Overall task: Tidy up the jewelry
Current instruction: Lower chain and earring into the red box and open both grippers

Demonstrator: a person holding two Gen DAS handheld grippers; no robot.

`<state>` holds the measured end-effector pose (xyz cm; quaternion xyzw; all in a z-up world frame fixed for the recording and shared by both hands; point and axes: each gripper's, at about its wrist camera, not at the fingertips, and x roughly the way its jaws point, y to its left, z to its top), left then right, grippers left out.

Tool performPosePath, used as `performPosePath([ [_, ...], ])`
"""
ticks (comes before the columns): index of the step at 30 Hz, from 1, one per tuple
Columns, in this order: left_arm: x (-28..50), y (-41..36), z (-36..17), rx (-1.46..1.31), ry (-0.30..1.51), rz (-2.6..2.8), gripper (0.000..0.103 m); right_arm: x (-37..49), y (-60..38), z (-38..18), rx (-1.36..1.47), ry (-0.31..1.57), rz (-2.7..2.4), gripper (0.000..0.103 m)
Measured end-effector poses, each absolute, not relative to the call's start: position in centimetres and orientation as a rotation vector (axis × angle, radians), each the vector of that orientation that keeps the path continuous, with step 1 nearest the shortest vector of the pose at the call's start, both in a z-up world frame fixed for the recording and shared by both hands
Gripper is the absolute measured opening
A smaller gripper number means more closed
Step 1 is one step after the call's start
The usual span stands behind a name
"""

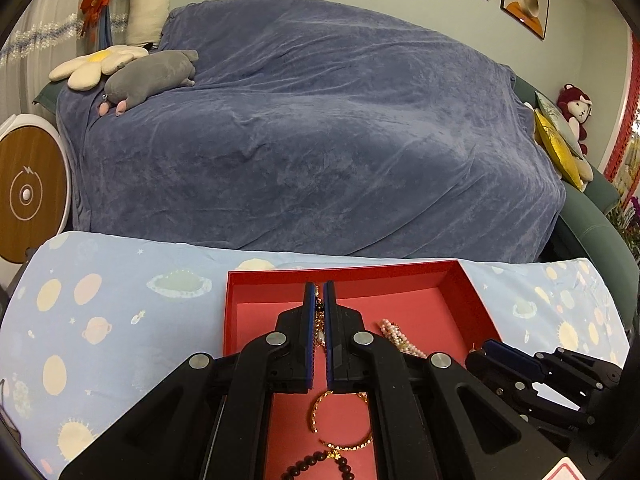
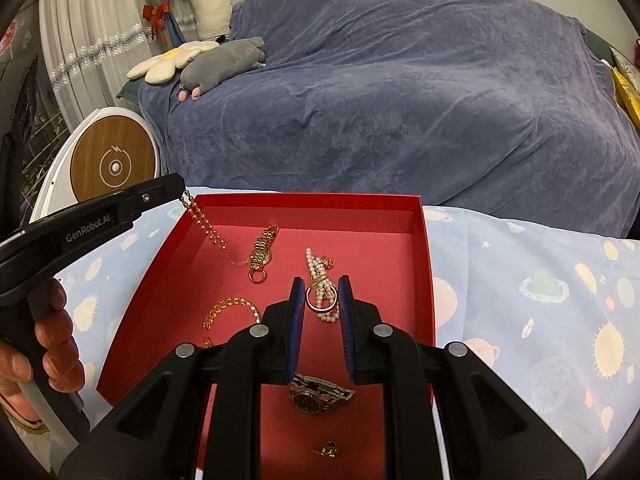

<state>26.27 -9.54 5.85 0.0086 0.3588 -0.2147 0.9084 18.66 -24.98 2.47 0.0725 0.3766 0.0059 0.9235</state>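
**Left fingers clamped on gold chain; right fingers apart over pearls**

Nearest your right wrist camera, between the gripper's arms, a silver watch point(image 2: 318, 394) with a dark dial lies on the floor of the red tray point(image 2: 424, 264), and a small gold ring point(image 2: 329, 449) lies nearer still. Your right gripper point(image 2: 320, 300) hangs above the tray with its fingers apart, holding nothing. Between and just beyond the tips lies a pearl bracelet point(image 2: 326, 300) with a gold ring resting on it.

Your left gripper point(image 1: 319, 292) has its fingers nearly together, clamped on a gold chain necklace point(image 2: 208, 228). In the right wrist view the chain hangs from the left gripper's tip at the tray's far-left corner and runs slanting down to the tray floor, ending near a gold link watch point(image 2: 262, 252) that lies in the far middle of the tray. Your left hand point(image 2: 48, 344) grips the handle at the left edge.

A gold bangle point(image 2: 230, 308) lies in the left part of the tray. In the left wrist view, a dark bead bracelet point(image 1: 320, 466) with a gold charm lies at the near edge.

The tray sits on a surface covered with a light blue planet-print cloth point(image 2: 520, 280). Beyond it stands a sofa under a dark blue cover point(image 1: 320, 120), with a grey plush toy point(image 1: 152, 76) and a flower cushion point(image 1: 96, 64) at its far left.
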Motion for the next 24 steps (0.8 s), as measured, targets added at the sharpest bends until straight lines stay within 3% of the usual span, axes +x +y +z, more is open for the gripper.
performPosePath([
  [12, 26.7, -9.6, 4.0, 0.034, 0.756, -0.426, 0.002, 19.0, -25.4, 1.6, 0.149, 0.781, 0.007, 0.016],
  [24, 27.7, -9.8, 6.5, 0.012, 0.709, -0.442, 0.002, 19.7, -26.0, 2.2, 0.161, 0.758, 0.012, 0.016],
])
